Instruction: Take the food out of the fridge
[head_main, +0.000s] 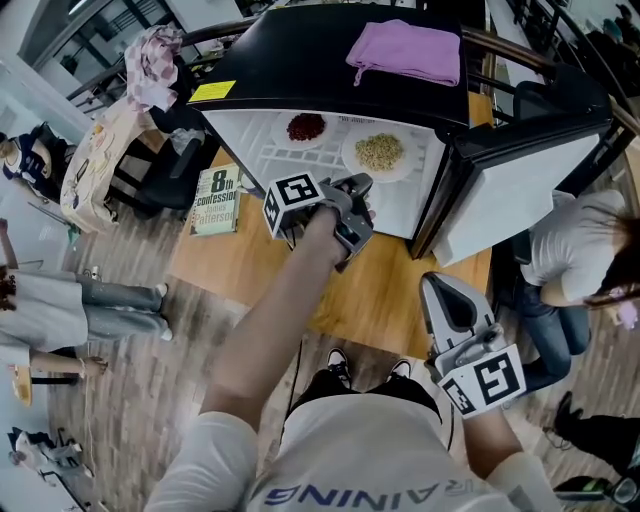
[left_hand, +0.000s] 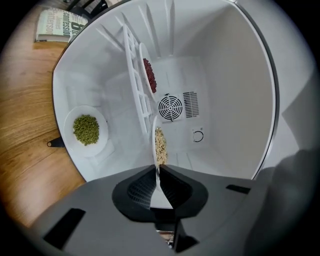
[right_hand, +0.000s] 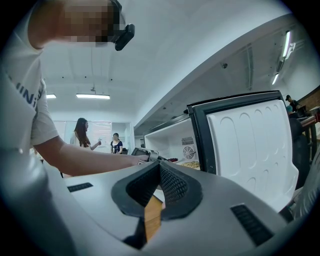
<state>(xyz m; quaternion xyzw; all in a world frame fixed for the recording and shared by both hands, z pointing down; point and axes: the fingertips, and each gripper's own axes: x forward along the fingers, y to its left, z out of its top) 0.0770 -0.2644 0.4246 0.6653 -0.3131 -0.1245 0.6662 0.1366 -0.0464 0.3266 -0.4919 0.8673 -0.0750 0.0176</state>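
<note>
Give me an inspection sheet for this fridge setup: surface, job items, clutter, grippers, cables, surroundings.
Surface: wooden table; the fridge stands on it, door open.
Job's things: grain plate and red-bean plate on the shelf; green-bean plate under the shelf.
Clutter: book on the table; purple cloth on the fridge top.
Grippers: left gripper shut on the grain plate's rim; right gripper shut, empty, back from the fridge.
Cables: nothing seen for certain.
Surroundings: seated people on both sides; bag at left.

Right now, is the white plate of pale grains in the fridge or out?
In: the plate rests on the shelf, left gripper shut on its rim.
</note>
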